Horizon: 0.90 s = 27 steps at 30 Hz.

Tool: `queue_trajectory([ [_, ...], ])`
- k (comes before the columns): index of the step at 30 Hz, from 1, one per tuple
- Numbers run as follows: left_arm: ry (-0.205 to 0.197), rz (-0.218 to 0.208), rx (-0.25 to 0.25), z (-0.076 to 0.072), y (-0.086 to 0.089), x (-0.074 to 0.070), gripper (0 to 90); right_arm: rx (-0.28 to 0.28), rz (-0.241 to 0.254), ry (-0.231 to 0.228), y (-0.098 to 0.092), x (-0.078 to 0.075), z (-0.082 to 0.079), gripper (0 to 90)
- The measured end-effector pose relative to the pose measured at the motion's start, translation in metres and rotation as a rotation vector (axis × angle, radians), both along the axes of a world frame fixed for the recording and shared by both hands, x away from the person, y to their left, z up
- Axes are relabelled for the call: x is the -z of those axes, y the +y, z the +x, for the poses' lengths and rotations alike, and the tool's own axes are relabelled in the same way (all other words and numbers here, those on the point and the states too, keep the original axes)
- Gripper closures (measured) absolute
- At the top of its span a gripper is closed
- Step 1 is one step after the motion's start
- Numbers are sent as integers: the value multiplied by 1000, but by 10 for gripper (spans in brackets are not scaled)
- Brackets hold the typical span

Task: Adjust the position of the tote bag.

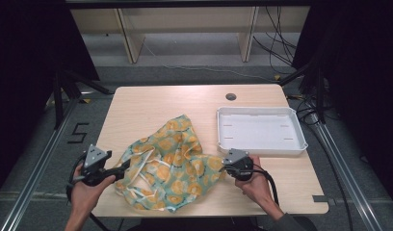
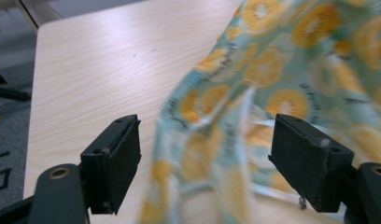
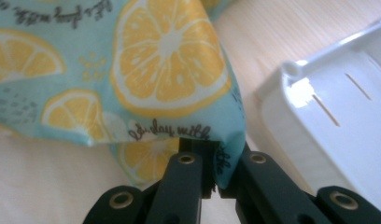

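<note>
**Desk:** What do you have on screen, biggest thing first?

**Me:** The wooden table [image 1: 151, 103] takes the middle of the high view. On it, lower centre, I see the lemon-print cloth [image 1: 168, 166], teal with orange slices, lying crumpled and bunched. In the right half of the frame sits a white tray [image 1: 223, 139], near the cloth's right edge but apart from it.

**Desk:** And your grippers?

**Me:** My left gripper [image 1: 121, 167] is at lower left, touching the cloth's left edge. In the left gripper view its jaws stand wide, with a fold of the cloth [image 2: 216, 140] hanging between them; the pads don't press on it. That part is blurred, so I can't say more about the fold.

**Desk:** The right one?

**Me:** My right gripper [image 1: 225, 168] is at lower right of centre, just below the tray's near left corner. In the right gripper view the jaws are pinched tight on a corner of the cloth [image 3: 156, 70], with the tray [image 3: 328, 140] at the right of the frame.
</note>
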<state>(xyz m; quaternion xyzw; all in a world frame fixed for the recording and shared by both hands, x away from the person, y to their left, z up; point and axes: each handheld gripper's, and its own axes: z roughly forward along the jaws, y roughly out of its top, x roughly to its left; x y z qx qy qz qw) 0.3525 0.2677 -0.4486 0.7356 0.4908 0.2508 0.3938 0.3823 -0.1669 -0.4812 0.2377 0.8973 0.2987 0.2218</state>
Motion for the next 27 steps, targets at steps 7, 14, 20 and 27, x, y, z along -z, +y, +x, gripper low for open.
queue_trajectory([
  [7,151,36,90,55,-2,25,226,31,15,2,-8,-3,8,827],
  [14,193,113,225,76,-7,56,748,60,32,74,-14,-5,5,481],
  [20,174,127,258,50,-5,54,875,56,111,102,-30,-28,-9,335],
  [27,159,128,278,33,0,54,876,19,114,102,-18,-36,-15,393],
])
